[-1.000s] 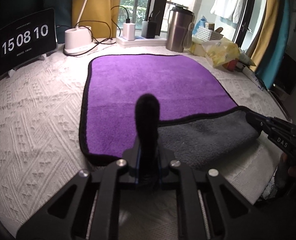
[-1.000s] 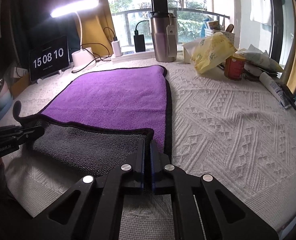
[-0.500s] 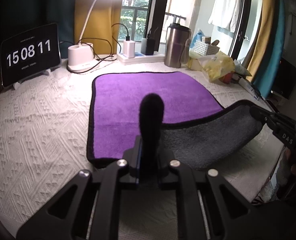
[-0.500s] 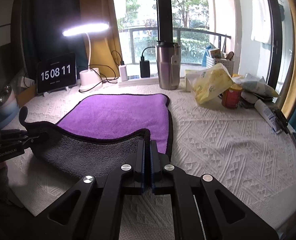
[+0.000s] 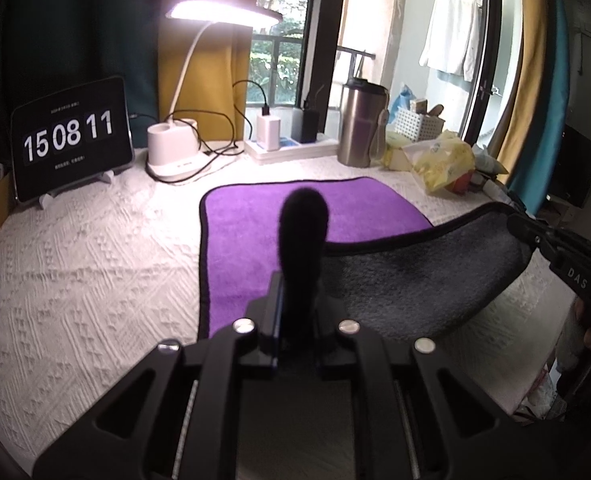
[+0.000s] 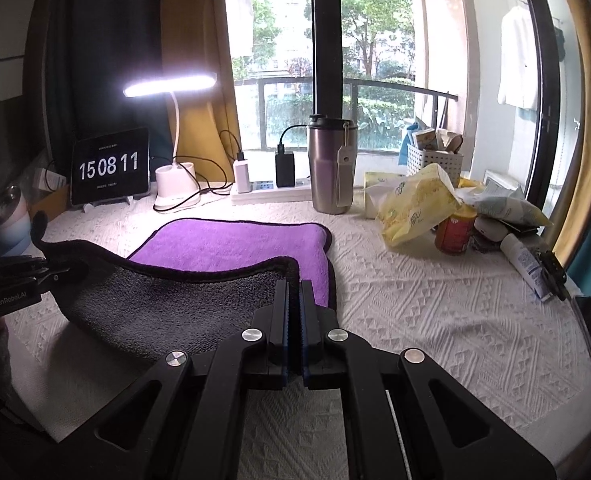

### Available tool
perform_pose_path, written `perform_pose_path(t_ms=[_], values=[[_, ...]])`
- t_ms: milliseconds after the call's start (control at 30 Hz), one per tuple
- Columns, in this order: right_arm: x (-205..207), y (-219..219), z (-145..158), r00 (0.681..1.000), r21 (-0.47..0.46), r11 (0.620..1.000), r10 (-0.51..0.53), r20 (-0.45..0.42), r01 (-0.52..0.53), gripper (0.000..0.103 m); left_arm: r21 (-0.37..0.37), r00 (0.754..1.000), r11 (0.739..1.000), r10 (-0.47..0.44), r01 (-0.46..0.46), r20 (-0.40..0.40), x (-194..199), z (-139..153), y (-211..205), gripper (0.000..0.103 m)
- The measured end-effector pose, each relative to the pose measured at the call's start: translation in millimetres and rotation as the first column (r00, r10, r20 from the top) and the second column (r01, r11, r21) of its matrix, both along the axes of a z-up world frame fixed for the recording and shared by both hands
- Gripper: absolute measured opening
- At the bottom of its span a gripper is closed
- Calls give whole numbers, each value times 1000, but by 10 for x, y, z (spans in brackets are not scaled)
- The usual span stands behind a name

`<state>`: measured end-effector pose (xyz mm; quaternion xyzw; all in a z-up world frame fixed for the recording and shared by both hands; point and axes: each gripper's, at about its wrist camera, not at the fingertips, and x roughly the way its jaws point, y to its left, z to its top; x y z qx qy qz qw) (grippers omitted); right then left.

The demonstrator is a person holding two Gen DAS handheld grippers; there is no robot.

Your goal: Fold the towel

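A purple towel (image 5: 315,208) with a grey underside and black trim lies on the white textured cloth; it also shows in the right wrist view (image 6: 231,244). Its near edge is lifted off the surface, so the grey underside (image 5: 419,276) faces me and sags between the grippers. My left gripper (image 5: 295,280) is shut on the near left corner, which sticks up as a dark tuft. My right gripper (image 6: 294,292) is shut on the near right corner. Each gripper shows at the edge of the other's view: the right one (image 5: 535,236), the left one (image 6: 55,272).
A tablet clock (image 5: 71,140), a lit desk lamp (image 5: 171,152), chargers on a power strip (image 5: 291,144) and a steel tumbler (image 6: 331,168) stand along the back. Snack bags (image 6: 415,204), a red can (image 6: 455,232) and tubes crowd the right side.
Both grippers have risen with the towel's near corners. The near edge has lifted from the surface and moved toward the back, showing more grey underside and covering more purple.
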<state>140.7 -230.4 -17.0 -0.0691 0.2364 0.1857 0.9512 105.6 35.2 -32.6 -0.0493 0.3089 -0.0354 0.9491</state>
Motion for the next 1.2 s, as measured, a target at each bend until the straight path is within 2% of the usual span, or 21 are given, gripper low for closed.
perform_pose_path(t_ms=[700, 833, 1200], values=[[439, 132, 156, 996, -41, 999, -31, 79, 35, 5, 16, 995, 1000, 25, -27, 100, 278, 221, 142, 12], [530, 164, 172, 995, -51, 998, -38, 90, 43, 5, 46, 991, 999, 22, -28, 133, 363, 273, 132, 12], [777, 284, 246, 987, -85, 994, -50, 150, 63, 5, 65, 982, 997, 30, -42, 186, 615, 360, 180, 12]])
